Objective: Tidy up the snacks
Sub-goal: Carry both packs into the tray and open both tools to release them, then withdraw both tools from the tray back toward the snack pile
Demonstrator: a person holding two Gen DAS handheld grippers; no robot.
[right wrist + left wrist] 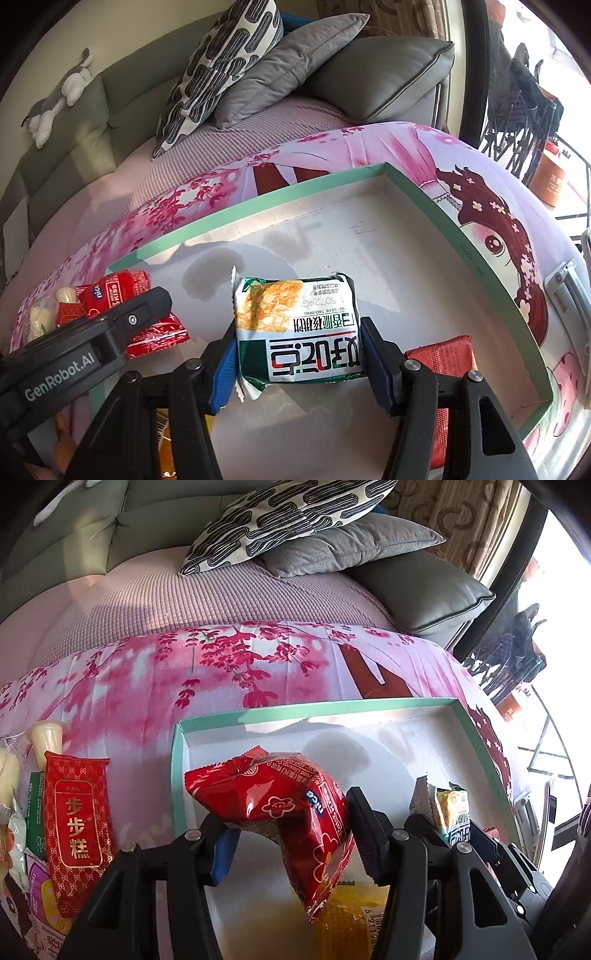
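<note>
Floral bedspread: left claw (291,834) grasps red packet (284,801), right claw (299,354) green-white packet (295,325) (legible only there).

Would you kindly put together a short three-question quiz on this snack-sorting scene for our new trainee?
1. True or false: the left tool grips a red snack packet.
2. What does the right tool hold? A) a yellow packet B) a green-and-white packet C) nothing
3. Fill in: both packets are held above the white inside of the ____-rimmed box.

Key: 1 true; 2 B; 3 green. Loose snacks, such as a long red packet, lie outside the box on the floral cloth.
</note>
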